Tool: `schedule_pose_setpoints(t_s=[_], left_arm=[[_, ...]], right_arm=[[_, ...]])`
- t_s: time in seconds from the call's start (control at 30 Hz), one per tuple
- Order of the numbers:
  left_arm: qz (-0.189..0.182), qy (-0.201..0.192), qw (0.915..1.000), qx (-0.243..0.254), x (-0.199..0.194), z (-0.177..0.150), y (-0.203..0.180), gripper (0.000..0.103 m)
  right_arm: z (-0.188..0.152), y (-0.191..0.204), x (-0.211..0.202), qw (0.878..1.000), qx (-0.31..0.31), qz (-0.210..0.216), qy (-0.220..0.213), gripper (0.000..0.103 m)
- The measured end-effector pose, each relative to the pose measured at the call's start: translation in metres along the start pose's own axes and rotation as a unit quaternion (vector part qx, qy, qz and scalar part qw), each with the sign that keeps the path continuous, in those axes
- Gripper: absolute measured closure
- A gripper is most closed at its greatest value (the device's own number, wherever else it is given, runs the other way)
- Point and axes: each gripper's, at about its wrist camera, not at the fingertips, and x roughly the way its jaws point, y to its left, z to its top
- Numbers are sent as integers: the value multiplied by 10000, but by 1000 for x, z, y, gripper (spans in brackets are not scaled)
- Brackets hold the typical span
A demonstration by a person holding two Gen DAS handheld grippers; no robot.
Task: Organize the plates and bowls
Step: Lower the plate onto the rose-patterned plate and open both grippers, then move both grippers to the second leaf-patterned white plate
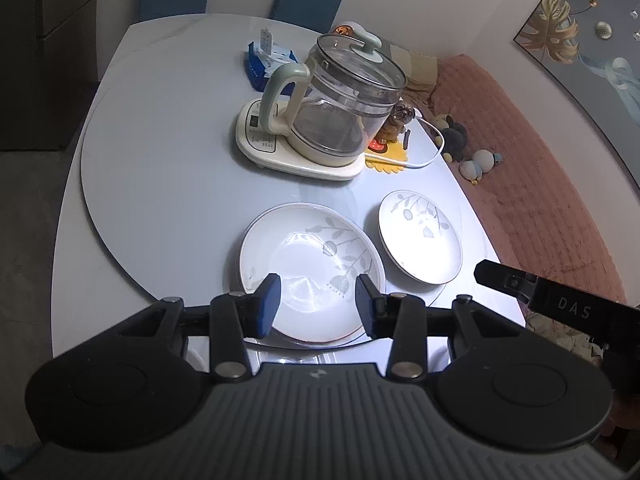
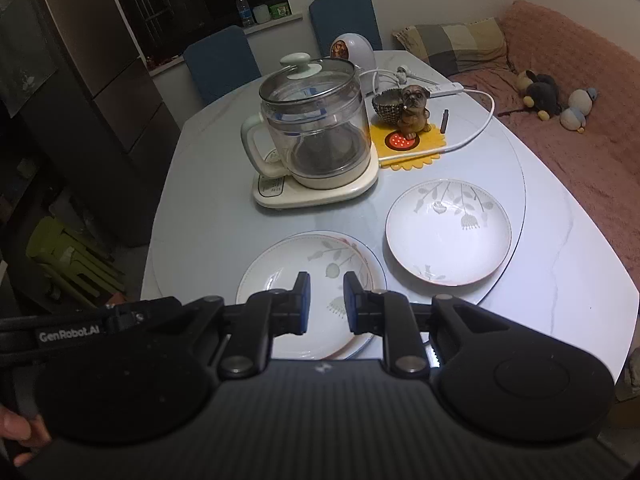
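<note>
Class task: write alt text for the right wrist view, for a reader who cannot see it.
An open right gripper hovers over the near plate on a round white table; a second plate lies to its right. Behind them stand a glass kettle and a dog figurine.

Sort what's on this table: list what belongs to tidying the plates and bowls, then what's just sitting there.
For the job:
- larger plate, nearest both tongs
- smaller plate, to its right, apart from it

Just lying about:
- glass kettle on its base
- dog figurine on a yellow mat
- white cable
- blue tissue pack
</note>
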Motion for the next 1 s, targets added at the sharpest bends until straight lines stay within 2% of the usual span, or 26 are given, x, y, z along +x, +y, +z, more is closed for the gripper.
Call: schedule_pose_setpoints(t_s=[0.17, 0.43, 0.53, 0.8, 1.0], left_arm=[[69, -113, 9999, -43, -9, 0, 5, 57], [116, -54, 9998, -125, -11, -2, 8, 57], [141, -66, 9998, -107, -11, -1, 3, 54], [307, -225, 9991, -196, -4, -3, -27, 47], [311, -282, 9969, -666, 3, -12, -53, 42]], right_arm=[[2, 5, -2, 9999, -37, 97, -12, 81], [0, 10, 0, 9997, -110, 179, 79, 81], [1, 8, -2, 9997, -144, 198, -1, 81], [9, -19, -3, 9983, -350, 458, -57, 81], [16, -53, -6, 9972, -506, 552, 7, 80]])
